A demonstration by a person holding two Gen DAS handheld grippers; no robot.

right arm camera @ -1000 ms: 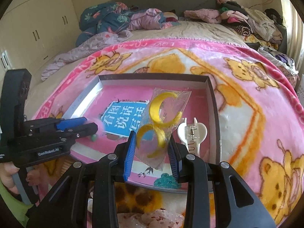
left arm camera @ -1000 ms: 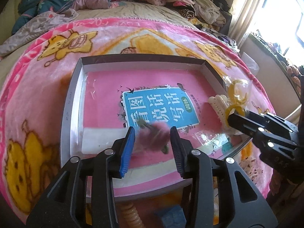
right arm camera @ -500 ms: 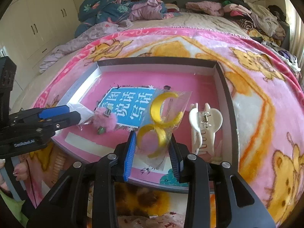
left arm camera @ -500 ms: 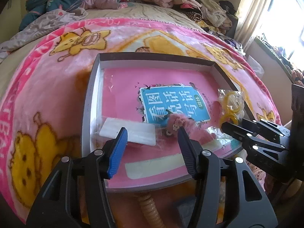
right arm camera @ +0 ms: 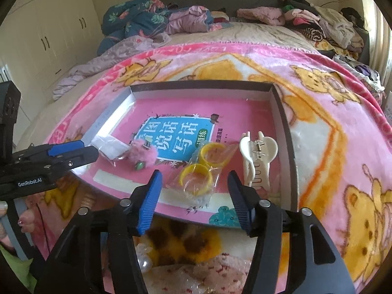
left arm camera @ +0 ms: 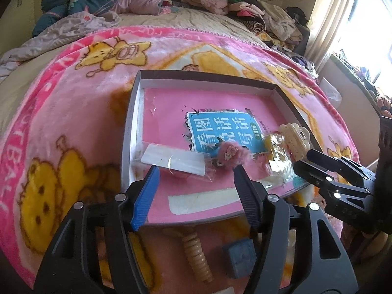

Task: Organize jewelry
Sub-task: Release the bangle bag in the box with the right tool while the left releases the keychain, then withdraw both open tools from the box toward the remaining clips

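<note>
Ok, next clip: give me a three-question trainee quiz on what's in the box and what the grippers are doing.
1. True or false: the right gripper is clamped on the bag of yellow rings.
2. Which item lies nearest the box's right wall? A) pink fluffy clip B) white hair claw C) white card in plastic
3. Fill in: the left gripper's jaws are ____.

Key: 1 false, it lies loose between open jaws that have just been opening; 2 B; 3 open, holding nothing.
</note>
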